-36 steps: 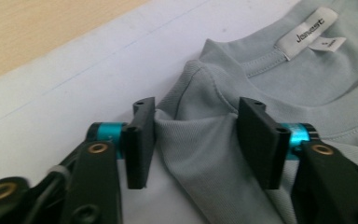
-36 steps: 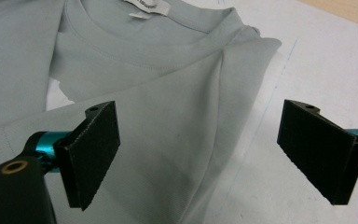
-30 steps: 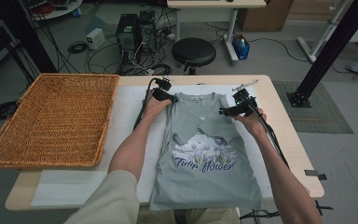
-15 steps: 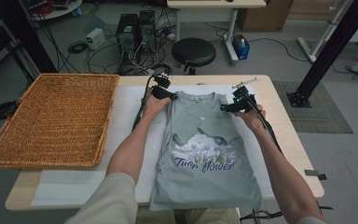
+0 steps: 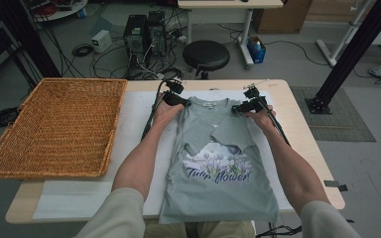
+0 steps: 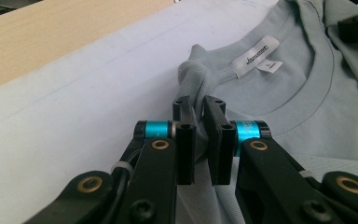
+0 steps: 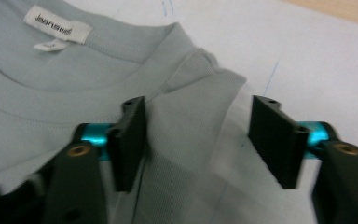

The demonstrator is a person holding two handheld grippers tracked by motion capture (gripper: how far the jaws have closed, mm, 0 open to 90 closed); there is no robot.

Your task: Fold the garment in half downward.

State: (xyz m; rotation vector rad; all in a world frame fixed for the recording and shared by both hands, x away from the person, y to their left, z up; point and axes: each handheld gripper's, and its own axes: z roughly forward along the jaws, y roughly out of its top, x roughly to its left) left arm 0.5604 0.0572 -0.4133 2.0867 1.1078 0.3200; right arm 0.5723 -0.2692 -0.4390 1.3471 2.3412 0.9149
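A grey-green T-shirt [image 5: 218, 168] with a "Tulip flower" print lies face up on a white sheet [image 5: 134, 124], collar at the far end. Both sleeves are folded in over the chest. My left gripper [image 5: 175, 99] is at the shirt's left shoulder. In the left gripper view it [image 6: 199, 105] is shut on a bunched fold of the shirt [image 6: 284, 102] beside the neck label [image 6: 255, 55]. My right gripper [image 5: 243, 106] is at the right shoulder. In the right gripper view it [image 7: 198, 116] stands open, its jaws either side of the shirt's shoulder edge [image 7: 186, 98].
A large wicker basket [image 5: 54, 126] fills the table's left part. Bare wooden tabletop [image 5: 302, 129] runs along the right of the sheet. Beyond the far edge stand a black stool [image 5: 206, 55], computer cases and floor cables.
My right gripper has shifted a little left, toward the collar. The left gripper has stayed at the left shoulder.
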